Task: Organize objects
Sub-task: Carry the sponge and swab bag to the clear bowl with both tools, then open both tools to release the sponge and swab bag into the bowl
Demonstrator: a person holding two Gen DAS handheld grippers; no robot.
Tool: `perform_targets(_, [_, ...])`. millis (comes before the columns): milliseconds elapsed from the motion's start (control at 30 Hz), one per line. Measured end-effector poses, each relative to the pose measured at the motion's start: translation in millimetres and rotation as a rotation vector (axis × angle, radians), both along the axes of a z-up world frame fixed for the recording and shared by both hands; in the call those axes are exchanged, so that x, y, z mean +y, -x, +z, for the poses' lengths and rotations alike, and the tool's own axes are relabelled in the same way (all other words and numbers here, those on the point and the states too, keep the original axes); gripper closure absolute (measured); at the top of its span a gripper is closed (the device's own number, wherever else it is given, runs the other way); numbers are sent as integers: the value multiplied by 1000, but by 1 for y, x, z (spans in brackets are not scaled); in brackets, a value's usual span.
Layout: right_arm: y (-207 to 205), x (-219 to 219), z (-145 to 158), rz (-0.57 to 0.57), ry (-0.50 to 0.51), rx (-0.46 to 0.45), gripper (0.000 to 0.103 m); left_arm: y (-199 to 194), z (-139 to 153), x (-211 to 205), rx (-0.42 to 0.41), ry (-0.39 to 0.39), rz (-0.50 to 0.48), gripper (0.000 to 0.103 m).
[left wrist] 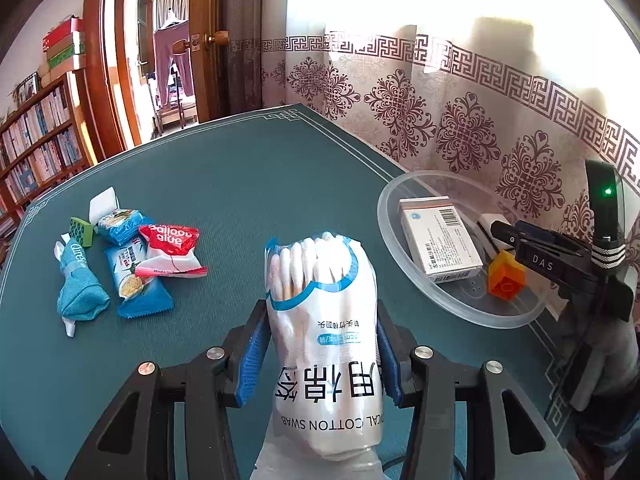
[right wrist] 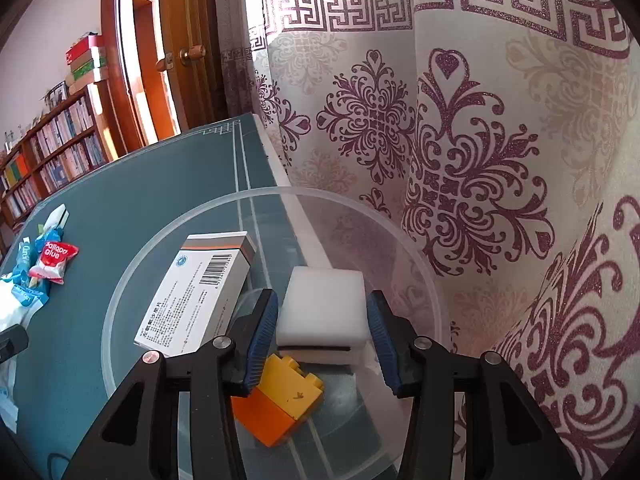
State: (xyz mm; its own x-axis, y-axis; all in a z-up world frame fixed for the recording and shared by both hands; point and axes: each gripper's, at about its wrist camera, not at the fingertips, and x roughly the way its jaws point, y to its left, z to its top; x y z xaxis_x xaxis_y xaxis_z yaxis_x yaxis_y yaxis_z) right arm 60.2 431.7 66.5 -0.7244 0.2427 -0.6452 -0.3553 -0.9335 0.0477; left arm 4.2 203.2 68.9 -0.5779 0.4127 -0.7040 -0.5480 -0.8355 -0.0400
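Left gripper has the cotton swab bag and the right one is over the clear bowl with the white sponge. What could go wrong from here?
1. The right gripper fills the space over the bowl; bringing the cotton swab bag in now could make the grippers collide.
2. The white sponge sits between barely parted pads and may drag on withdrawal.
3. The bowl already holds a medicine box and orange block, so the bag may overhang.

I read "COTTON SWAB" on the swab bag (left wrist: 324, 344), "balloon glue" on the red packet (right wrist: 54, 260), and "DAS" on the right claw (left wrist: 543, 263).
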Motion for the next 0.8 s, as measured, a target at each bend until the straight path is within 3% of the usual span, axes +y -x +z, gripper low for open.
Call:
perform_targets(467, [-44,-20,11,67,-18,42,54,10,20,52,-21,-68,-126,52])
perform_targets(800, [-76,-34,14,135,-28,73,53,17,23,100,-40,-68,-205,52])
